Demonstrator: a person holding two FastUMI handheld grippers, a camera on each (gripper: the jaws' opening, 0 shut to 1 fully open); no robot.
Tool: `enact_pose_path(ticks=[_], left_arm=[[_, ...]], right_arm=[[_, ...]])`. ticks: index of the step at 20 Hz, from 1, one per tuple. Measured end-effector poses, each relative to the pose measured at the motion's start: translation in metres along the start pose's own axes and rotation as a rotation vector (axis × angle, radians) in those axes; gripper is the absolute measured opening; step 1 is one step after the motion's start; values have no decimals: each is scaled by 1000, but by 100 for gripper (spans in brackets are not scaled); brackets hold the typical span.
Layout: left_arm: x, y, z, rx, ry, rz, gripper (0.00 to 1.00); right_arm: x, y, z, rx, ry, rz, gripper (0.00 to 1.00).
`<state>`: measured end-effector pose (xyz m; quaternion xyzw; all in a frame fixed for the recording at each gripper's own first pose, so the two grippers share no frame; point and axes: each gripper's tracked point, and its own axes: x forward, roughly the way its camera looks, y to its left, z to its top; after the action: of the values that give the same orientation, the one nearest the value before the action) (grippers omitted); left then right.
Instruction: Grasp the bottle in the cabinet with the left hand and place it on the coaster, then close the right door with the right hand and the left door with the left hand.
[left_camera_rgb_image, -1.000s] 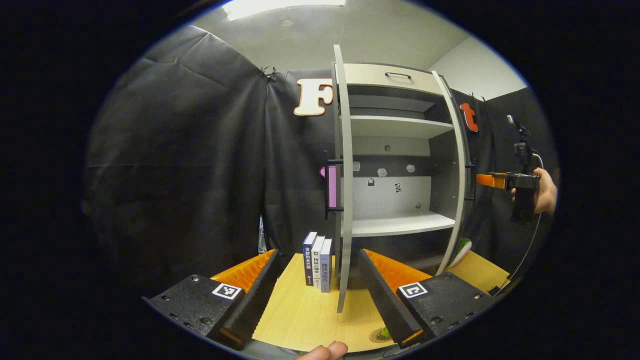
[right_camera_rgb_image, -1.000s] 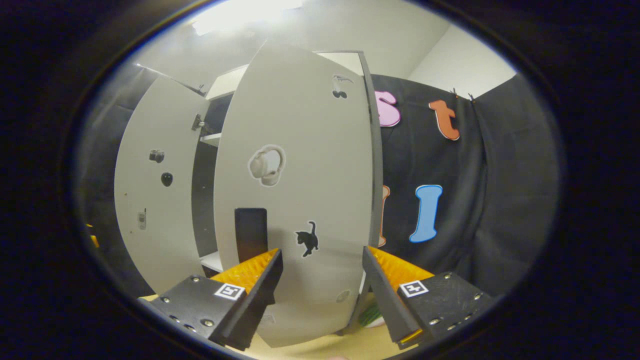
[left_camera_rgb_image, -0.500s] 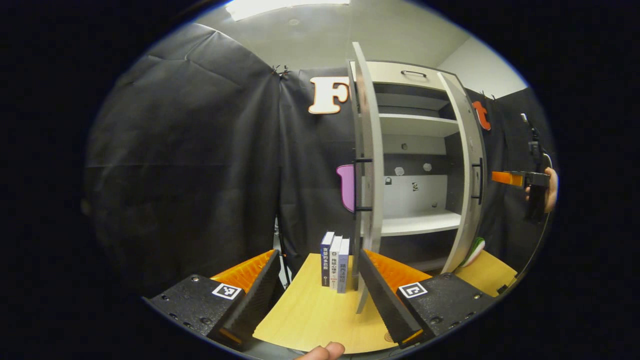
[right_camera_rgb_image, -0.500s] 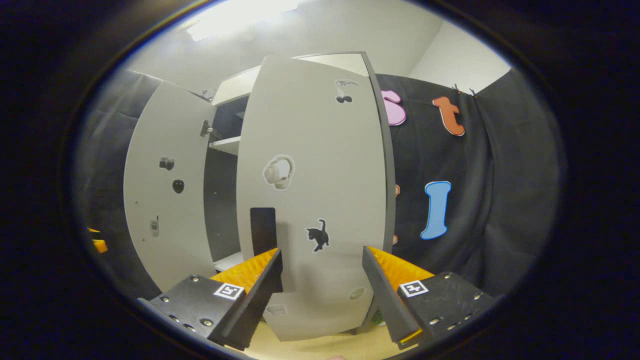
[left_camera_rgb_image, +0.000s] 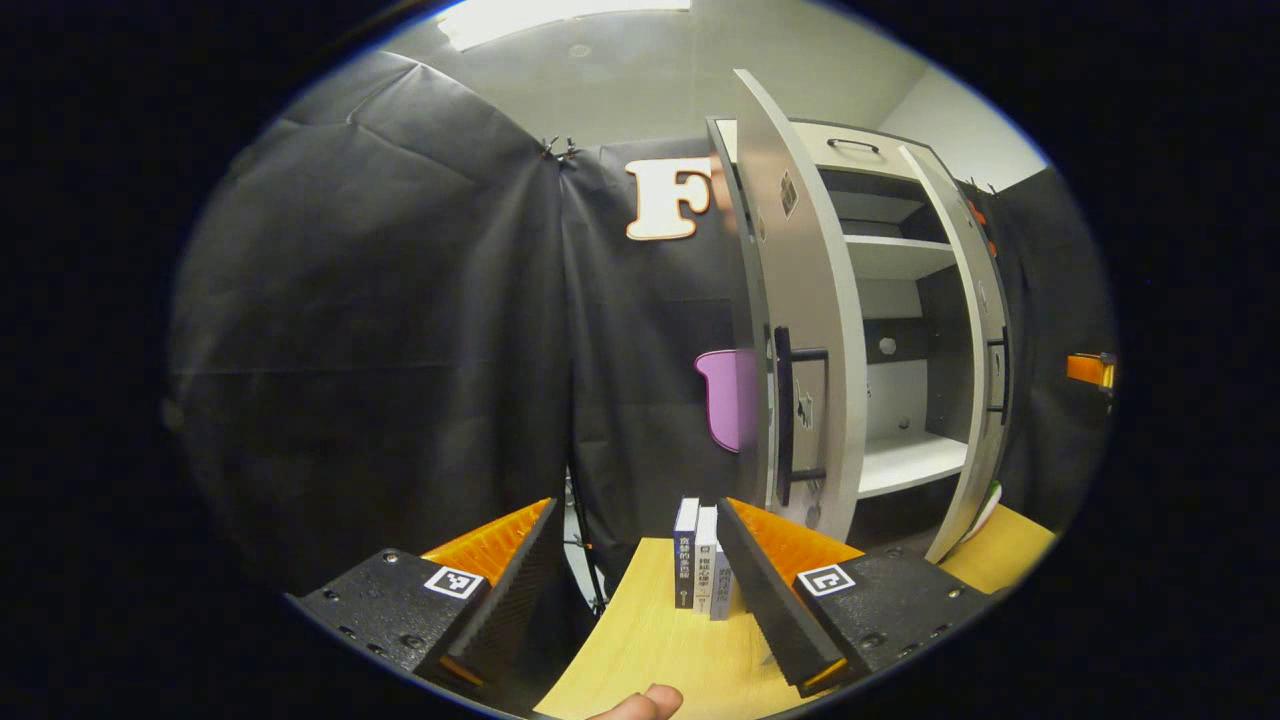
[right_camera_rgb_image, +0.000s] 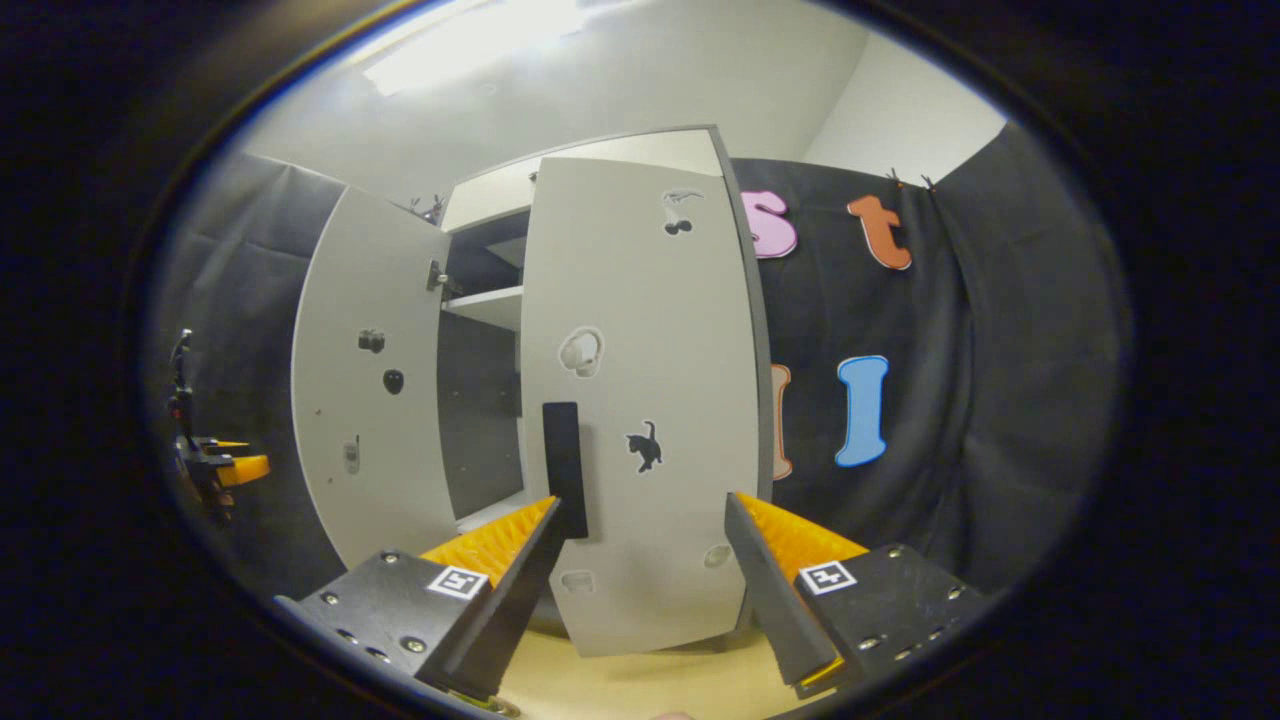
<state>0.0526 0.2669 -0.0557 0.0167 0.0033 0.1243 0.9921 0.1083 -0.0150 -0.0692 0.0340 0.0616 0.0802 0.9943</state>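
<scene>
- Left claw (left_camera_rgb_image: 632, 585): fingers spread wide, nothing held between them; seen hovering over the worktop (left_camera_rgb_image: 640, 650), with a thumb tip (left_camera_rgb_image: 650, 702) at the bottom edge.
- Books (left_camera_rgb_image: 703, 560): three stood upright on the worktop just left of the cabinet; spine writing too small to be made out.
- Left door (left_camera_rgb_image: 805, 360): swung partly open, edge-on in the left gripper view; a black bar handle (left_camera_rgb_image: 785, 415) is mounted vertically on its face. Judged a stiff, light panel on hinges, little force needed; best pushed flat on the face near the handle side, away from the hinges, or hooked at the bar.
- Cabinet (left_camera_rgb_image: 900, 300): shelves appear bare where visible; bottle and coaster cannot be located in either view, so placement cannot be confirmed.
- Right door (right_camera_rgb_image: 640, 400): part open, outer face toward the right gripper view; black handle (right_camera_rgb_image: 563, 468) near its free edge. Same handling judged.
- Stickers on the doors: cat, headphones, cherries; no readable text or brand.
- Right claw (right_camera_rgb_image: 642, 585): spread wide, empty, held just short of the right door; contact cannot be told.
</scene>
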Motion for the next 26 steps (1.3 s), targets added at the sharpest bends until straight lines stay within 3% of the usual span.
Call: enact_pose_path(ticks=[9, 11, 16, 26], left_arm=[[59, -48, 26, -50, -10, -143, 98], [58, -52, 26, -31, -5, -113, 90], [55, -86, 30, -64, 17, -180, 88], [51, -113, 34, -72, 30, -162, 88]], right_arm=[[-60, -29, -7, 13, -9, -91, 97], [-78, -36, -7, 35, -9, -115, 98], [-108, -46, -1, 11, -35, -138, 97], [-125, -18, 14, -4, -57, -73, 97]])
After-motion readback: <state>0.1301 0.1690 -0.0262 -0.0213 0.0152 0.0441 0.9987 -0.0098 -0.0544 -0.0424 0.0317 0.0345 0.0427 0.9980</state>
